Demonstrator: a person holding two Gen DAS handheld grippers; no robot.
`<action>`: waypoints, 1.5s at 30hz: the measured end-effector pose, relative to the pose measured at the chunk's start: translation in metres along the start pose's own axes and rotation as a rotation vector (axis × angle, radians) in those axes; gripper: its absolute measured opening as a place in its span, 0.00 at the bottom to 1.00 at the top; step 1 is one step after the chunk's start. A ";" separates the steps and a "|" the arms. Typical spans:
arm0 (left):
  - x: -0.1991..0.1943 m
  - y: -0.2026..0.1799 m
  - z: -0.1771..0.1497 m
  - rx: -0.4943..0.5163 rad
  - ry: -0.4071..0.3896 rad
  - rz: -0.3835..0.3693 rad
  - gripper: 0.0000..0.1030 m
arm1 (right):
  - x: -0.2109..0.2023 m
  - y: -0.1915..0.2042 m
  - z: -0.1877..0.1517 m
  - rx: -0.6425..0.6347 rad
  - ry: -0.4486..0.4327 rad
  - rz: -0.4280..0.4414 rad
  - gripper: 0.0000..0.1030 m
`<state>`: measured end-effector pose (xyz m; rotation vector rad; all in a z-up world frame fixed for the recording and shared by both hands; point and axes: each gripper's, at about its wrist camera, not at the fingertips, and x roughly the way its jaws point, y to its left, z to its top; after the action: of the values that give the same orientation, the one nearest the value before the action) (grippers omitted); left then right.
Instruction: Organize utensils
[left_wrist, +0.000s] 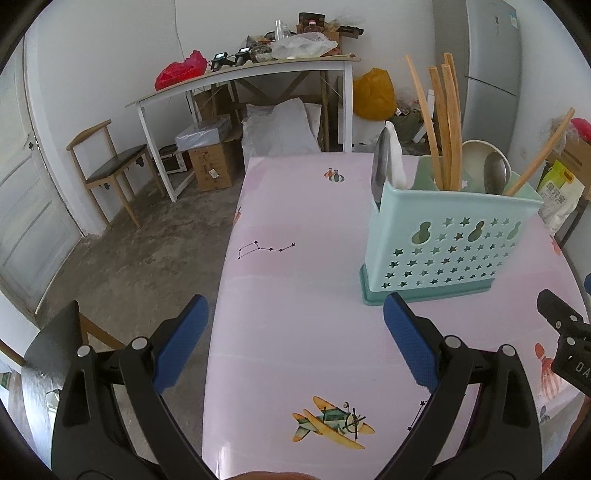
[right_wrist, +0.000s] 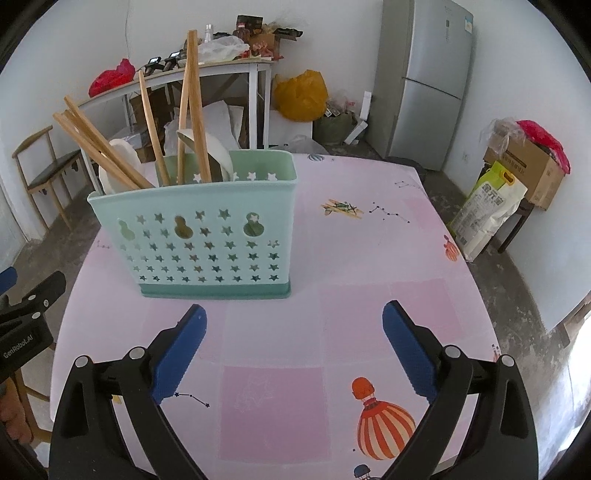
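Utensils stand in the caddy at eleven o'clock beyond my right gripper, both jaws wide open, empty.

Bare tablecloth right of holder; chopsticks apparently crowd its top.

Grey fridge, wooden chair, yellow bag, rice sack
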<state>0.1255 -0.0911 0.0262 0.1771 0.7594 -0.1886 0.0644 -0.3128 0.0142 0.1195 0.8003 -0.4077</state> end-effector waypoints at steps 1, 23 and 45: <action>-0.001 0.000 0.000 -0.002 0.001 0.000 0.89 | 0.001 0.000 0.000 -0.002 0.003 -0.002 0.91; 0.005 0.004 0.001 0.006 0.021 -0.009 0.89 | 0.004 0.004 0.001 -0.009 0.013 0.010 0.91; 0.006 0.003 0.001 0.006 0.022 -0.008 0.89 | 0.002 0.000 0.004 -0.003 0.015 0.008 0.91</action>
<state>0.1307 -0.0893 0.0232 0.1819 0.7816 -0.1962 0.0676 -0.3143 0.0156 0.1228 0.8146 -0.3986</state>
